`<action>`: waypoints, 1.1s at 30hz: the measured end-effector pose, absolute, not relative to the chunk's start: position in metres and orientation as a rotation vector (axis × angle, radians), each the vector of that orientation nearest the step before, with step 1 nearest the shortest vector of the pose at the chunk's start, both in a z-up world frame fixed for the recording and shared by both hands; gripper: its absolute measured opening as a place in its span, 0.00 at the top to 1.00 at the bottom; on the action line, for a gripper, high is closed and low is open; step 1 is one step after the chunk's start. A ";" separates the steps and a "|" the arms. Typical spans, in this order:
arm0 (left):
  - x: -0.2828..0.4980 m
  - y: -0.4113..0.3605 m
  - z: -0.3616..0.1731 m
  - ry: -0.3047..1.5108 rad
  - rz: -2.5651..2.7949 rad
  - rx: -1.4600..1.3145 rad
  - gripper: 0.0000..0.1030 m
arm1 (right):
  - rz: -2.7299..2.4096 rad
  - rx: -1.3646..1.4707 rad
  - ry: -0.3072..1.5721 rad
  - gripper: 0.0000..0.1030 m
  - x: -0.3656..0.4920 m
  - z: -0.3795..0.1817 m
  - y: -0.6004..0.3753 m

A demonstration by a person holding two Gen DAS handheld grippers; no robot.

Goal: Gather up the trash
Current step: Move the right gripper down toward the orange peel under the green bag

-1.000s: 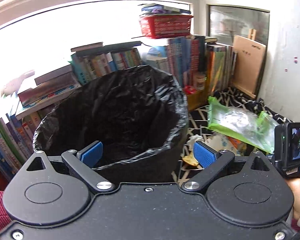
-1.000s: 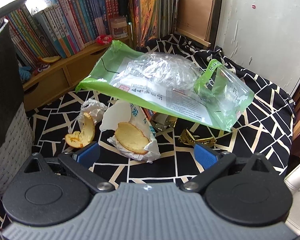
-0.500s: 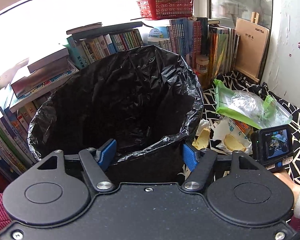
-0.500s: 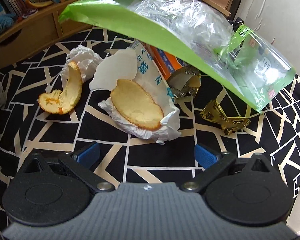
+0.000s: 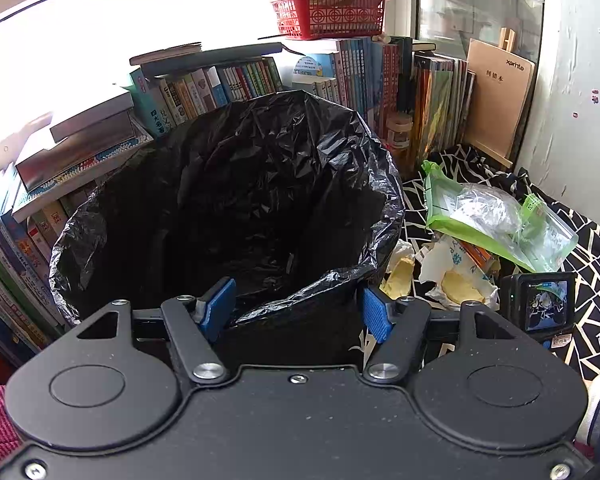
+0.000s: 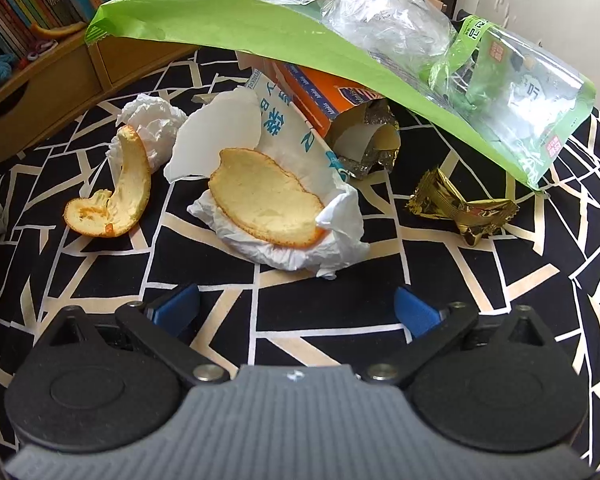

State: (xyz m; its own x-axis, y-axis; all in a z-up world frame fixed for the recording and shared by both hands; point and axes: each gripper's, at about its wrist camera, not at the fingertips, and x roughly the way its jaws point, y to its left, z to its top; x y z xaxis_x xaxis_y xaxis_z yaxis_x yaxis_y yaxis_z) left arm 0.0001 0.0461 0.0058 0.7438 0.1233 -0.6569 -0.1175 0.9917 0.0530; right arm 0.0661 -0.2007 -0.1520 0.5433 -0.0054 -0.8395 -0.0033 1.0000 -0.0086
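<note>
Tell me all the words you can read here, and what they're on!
"xprinto": on the tan notebook leaning against the wall.
White wrapper under the orange peel: blue characters, unclear.
Green plastic bag: labels too small to read.
Orange box: print too small.
Book spines: too blurred.

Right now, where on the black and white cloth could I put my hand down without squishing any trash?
The barest patch is the near cloth, between the right gripper and the tissue holding the flat peel. A smaller gap lies between that tissue and the gold wrapper. Under the green bag it is crowded: orange box, torn paper, crumpled tissue.
</note>
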 end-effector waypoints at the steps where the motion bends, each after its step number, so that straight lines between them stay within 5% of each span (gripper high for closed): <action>1: 0.000 0.046 0.006 0.720 0.131 0.008 0.37 | -0.001 -0.011 0.992 0.00 0.065 -0.153 -0.200; 20: -0.001 0.050 0.008 0.730 0.124 -0.032 0.39 | 0.107 -0.089 0.871 0.11 0.087 -0.089 -0.193; 25: -0.002 0.049 0.009 0.728 0.124 -0.029 0.39 | 0.202 -0.257 0.867 0.22 0.094 -0.097 -0.177; 33: -0.003 0.048 0.008 0.722 0.123 -0.024 0.39 | 0.179 -0.301 0.896 0.25 0.107 -0.125 -0.170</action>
